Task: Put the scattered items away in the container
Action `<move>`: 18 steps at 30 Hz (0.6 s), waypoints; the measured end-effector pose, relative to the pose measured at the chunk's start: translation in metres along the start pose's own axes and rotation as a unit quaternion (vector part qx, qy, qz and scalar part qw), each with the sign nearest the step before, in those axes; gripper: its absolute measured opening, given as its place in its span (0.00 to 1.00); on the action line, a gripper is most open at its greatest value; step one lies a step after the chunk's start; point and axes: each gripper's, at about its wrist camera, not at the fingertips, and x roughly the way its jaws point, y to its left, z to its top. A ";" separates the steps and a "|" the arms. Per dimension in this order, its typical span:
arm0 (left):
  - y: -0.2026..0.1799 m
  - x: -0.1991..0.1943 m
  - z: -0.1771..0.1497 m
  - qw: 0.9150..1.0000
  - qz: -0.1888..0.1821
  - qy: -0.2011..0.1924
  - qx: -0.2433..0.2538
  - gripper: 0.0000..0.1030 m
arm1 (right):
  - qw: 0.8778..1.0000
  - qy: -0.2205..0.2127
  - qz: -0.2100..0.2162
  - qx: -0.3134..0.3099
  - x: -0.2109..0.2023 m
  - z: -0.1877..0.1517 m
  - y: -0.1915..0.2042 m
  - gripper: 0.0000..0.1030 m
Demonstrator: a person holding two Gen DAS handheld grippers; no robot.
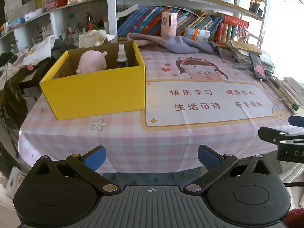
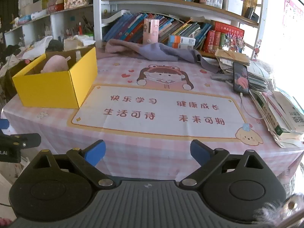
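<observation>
A yellow cardboard box (image 1: pixel 95 91) stands on the left part of the pink checked tablecloth (image 1: pixel 152 133); the right wrist view shows the box (image 2: pixel 55 87) at far left. Inside it lie a pink plush toy (image 1: pixel 91 61) and an upright small spray bottle (image 1: pixel 121 56). My left gripper (image 1: pixel 151 158) hovers at the table's near edge, open, with nothing between its blue pads. My right gripper (image 2: pixel 147 152) is held beside it at the same edge, open and empty. The right gripper's fingers (image 1: pixel 275 135) show at the far right of the left wrist view.
A crumpled pink and purple cloth (image 2: pixel 152 52) lies at the back of the table before a pink cylinder (image 2: pixel 151 31). A phone (image 2: pixel 241 79) on a cable rests on stacked books (image 2: pixel 281 112) at right. Bookshelves rise behind; clutter fills the left side.
</observation>
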 end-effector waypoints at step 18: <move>0.002 0.002 -0.002 1.000 -0.005 0.011 -0.001 1.00 | 1.000 0.005 0.006 -0.003 0.003 0.001 0.003 0.97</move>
